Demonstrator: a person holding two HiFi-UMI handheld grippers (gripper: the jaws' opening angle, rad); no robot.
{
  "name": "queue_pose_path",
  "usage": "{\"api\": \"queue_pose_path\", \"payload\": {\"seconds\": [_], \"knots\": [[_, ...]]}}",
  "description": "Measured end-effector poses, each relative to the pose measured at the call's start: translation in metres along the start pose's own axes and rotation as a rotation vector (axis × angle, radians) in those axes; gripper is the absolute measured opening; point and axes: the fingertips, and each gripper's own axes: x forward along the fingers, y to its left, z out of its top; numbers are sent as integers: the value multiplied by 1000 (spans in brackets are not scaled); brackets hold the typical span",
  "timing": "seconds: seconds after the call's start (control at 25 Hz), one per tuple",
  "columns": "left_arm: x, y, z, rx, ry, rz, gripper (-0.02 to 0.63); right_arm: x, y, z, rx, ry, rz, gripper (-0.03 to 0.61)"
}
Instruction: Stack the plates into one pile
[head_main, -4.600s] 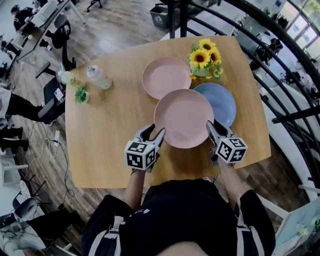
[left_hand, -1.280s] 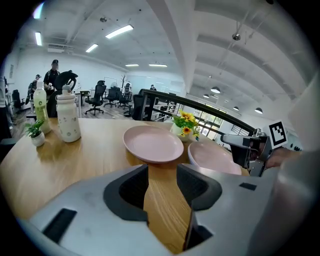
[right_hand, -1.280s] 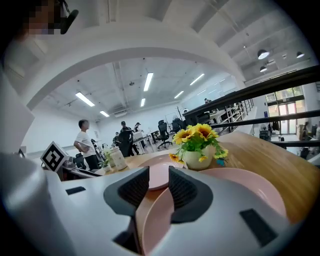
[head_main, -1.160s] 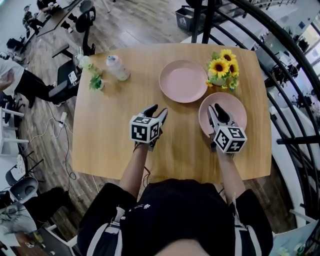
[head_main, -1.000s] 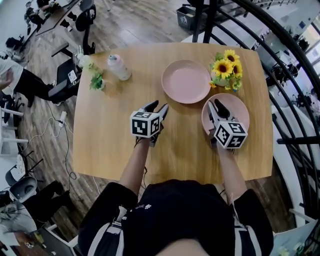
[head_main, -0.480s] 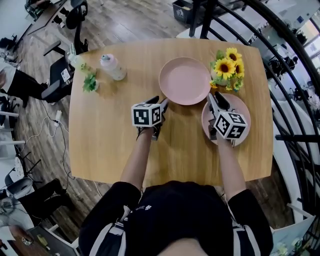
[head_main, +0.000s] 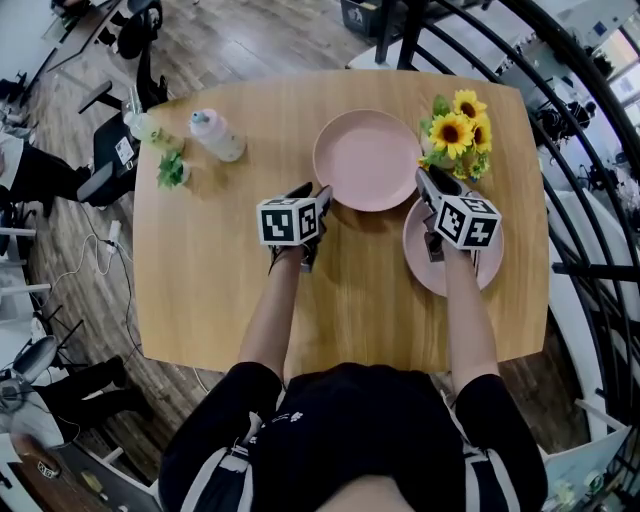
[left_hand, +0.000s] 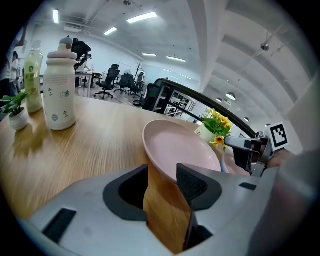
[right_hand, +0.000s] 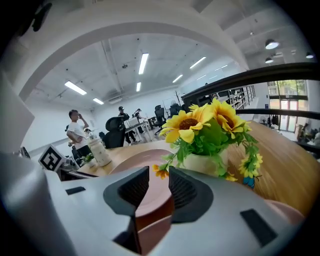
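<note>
One pink plate (head_main: 366, 159) lies flat on the wooden table (head_main: 220, 270), far of middle. A second pink plate (head_main: 455, 262) lies to its right; a thin blue rim (left_hand: 223, 160) shows under it in the left gripper view. My left gripper (head_main: 313, 190) is open at the first plate's near-left rim (left_hand: 172, 150), fingertips just short of it, bare wood in the gap (left_hand: 162, 172). My right gripper (head_main: 430, 180) hovers open over the second plate's far rim, pointing at the first plate (right_hand: 136, 161), nothing between its jaws (right_hand: 159, 175).
A vase of sunflowers (head_main: 455, 125) stands right beside the right gripper and looms large ahead of it (right_hand: 205, 130). A white bottle (head_main: 215, 135), a green bottle (head_main: 150, 128) and a small potted plant (head_main: 172, 168) stand at the far left. Railings run past the table's right edge.
The pink plate held between both grippers earlier now lies at the right where the blue plate was. Over the last second both grippers moved forward toward the far pink plate.
</note>
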Motion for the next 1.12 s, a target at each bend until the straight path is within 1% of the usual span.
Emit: {"api": "queue_pose_path", "payload": {"seconds": [0.08, 0.24, 0.44, 0.76, 0.84, 0.96, 1.12], "knots": [[2, 0, 1, 5, 3, -3, 172, 2, -6, -2, -15, 8, -15, 123], [7, -1, 0, 8, 14, -10, 172, 4, -9, 3, -31, -12, -15, 123], [13, -4, -5, -4, 28, -12, 172, 5, -9, -2, -32, 5, -20, 123], [21, -4, -6, -56, 38, 7, 170, 6, -7, -4, -32, 6, -21, 124], [24, -3, -6, -83, 40, 18, 161, 6, -6, -5, -32, 9, -20, 124], [25, -1, -4, -133, 23, 38, 141, 6, -6, -7, -26, 16, -18, 124], [27, 1, -1, -162, -9, 69, 116, 8, -7, -10, -10, 22, -12, 124]]}}
